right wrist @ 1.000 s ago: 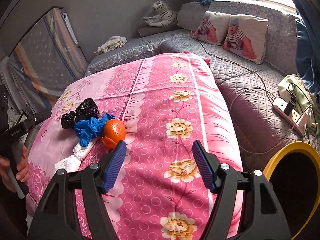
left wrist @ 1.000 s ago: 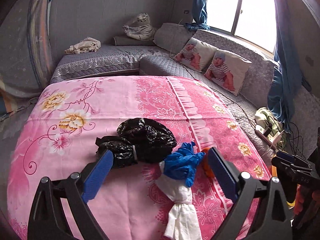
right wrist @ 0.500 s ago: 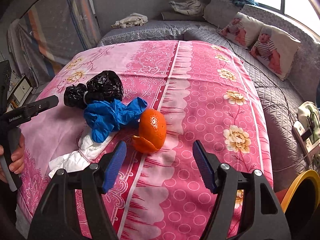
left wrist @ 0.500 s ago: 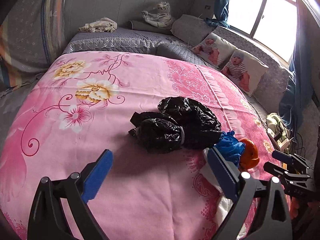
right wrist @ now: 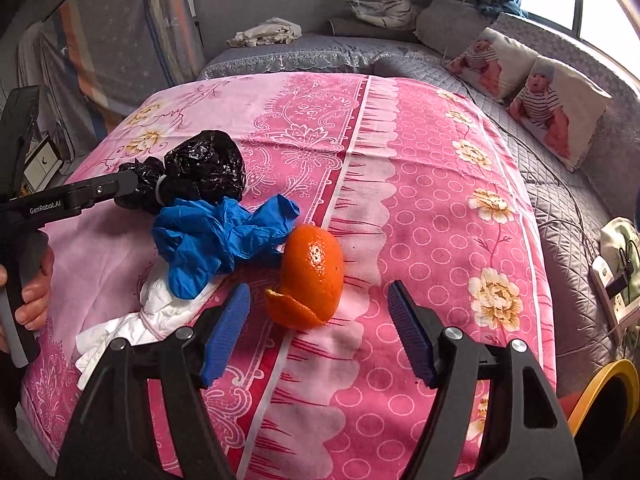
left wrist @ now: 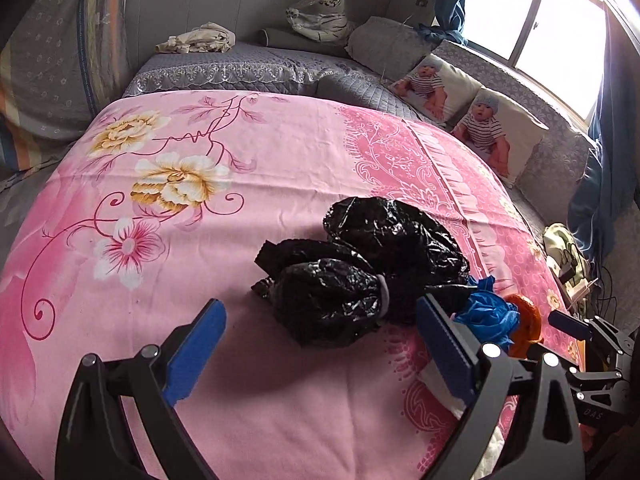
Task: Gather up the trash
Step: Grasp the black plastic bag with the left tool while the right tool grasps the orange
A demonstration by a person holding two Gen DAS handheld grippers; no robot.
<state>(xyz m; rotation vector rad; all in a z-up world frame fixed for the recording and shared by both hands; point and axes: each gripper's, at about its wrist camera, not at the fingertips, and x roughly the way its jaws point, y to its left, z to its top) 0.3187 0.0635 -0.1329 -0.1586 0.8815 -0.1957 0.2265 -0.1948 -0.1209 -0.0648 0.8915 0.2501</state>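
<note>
On the pink flowered sheet [left wrist: 168, 240] lies a heap of trash. It holds two knotted black plastic bags [left wrist: 360, 264] [right wrist: 204, 168], a crumpled blue glove [right wrist: 216, 236] [left wrist: 488, 312], an orange peel [right wrist: 312, 276] [left wrist: 526, 324] and white tissue [right wrist: 132, 320]. My left gripper [left wrist: 320, 303] is open, and the nearer black bag sits just past its tips. My right gripper [right wrist: 318, 288] is opening. The peel stands between its tips, and neither pad touches it.
A yellow-rimmed bin [right wrist: 608, 392] stands at the lower right beside the bed. A power strip with cables [right wrist: 616, 292] lies on the grey quilted cover. Printed pillows [right wrist: 556, 104] line the window side. A hand [right wrist: 36, 296] holds the left gripper's handle.
Both grippers have come lower and closer to the heap. The left view swung from the glove to the black bags. The orange peel now sits between the right tips.
</note>
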